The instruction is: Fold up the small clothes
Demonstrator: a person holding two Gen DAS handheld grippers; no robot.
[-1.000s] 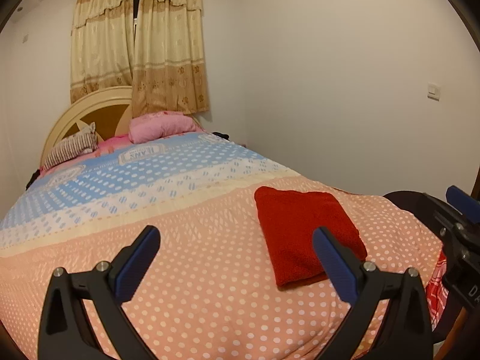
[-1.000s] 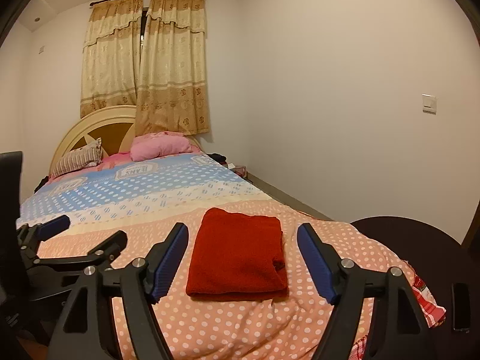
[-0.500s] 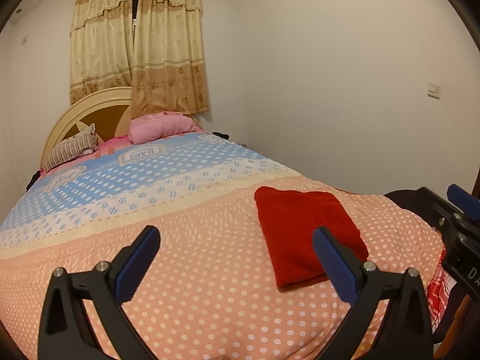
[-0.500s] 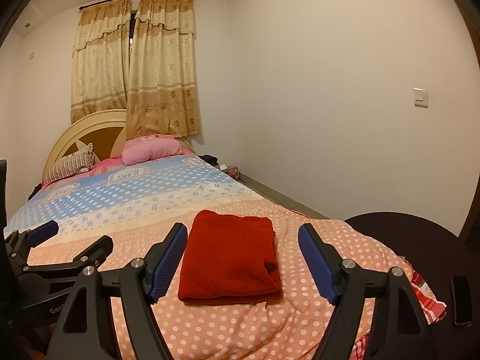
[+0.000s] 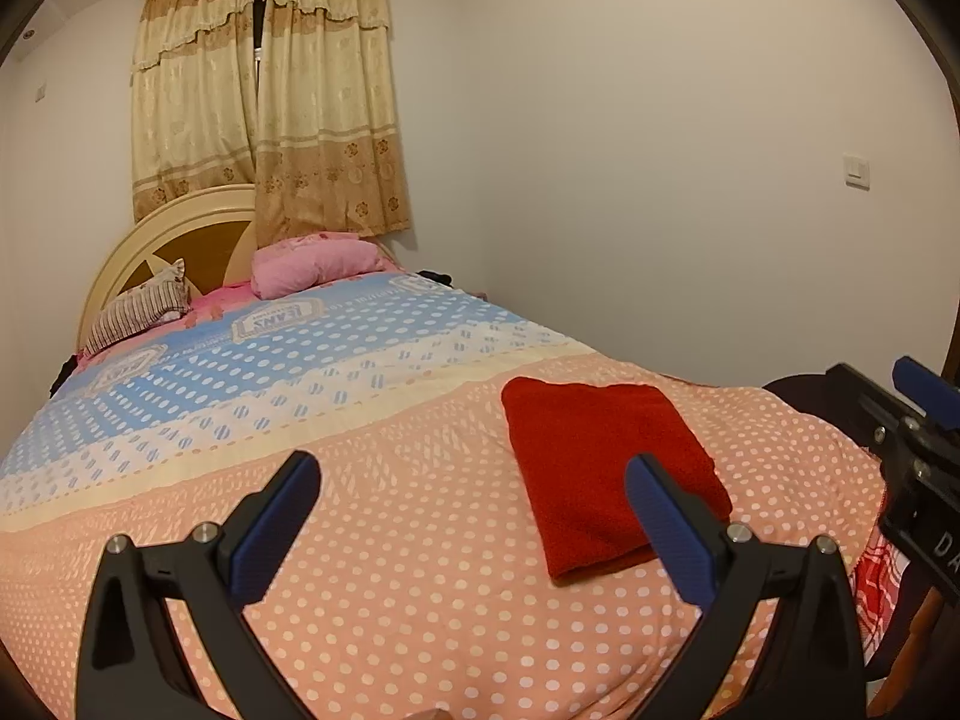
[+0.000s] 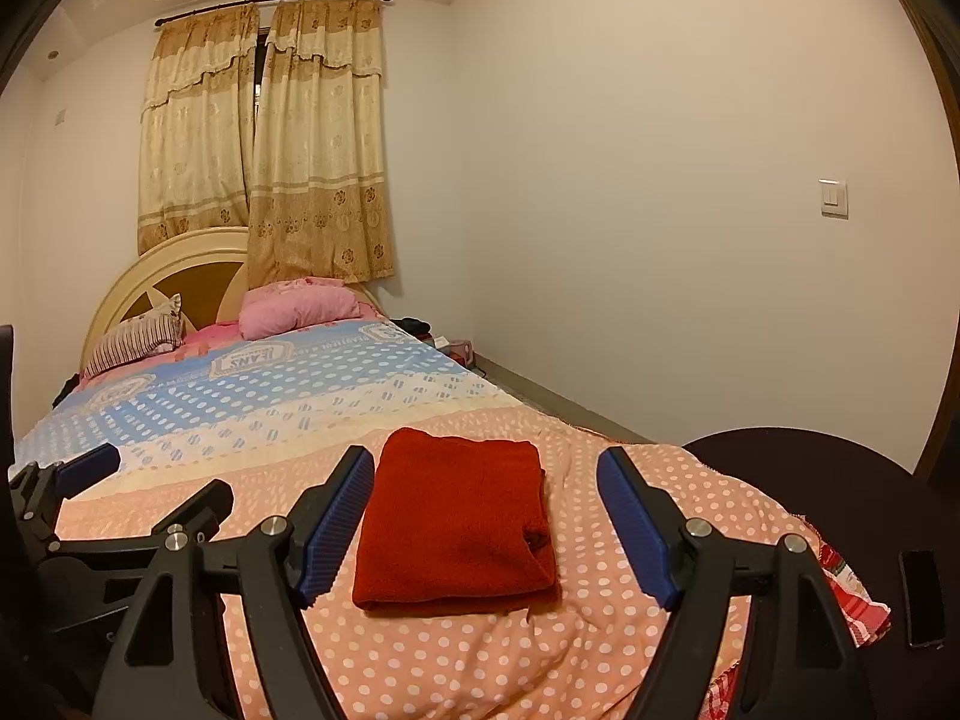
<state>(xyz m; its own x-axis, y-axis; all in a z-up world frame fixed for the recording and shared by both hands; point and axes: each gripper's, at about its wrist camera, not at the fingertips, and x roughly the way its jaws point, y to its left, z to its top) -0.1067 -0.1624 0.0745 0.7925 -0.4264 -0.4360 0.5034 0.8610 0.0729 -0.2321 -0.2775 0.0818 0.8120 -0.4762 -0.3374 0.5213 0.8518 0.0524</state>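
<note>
- While I hold both rigs over the bed's (image 6: pixel 420 672) foot edge, nothing has shifted since a second ago: the folded red cloth (image 6: pixel 459 525) lies near its right corner.
- Left hand-held gripper (image 5: pixel 474 510) and right hand-held gripper (image 6: pixel 486 516) gape, empty.
- Only my right view shows a dark phone (image 6: pixel 921 597) on the round table (image 6: pixel 840 468).

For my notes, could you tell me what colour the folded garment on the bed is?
Red garment; right wrist view shows it best.
</note>
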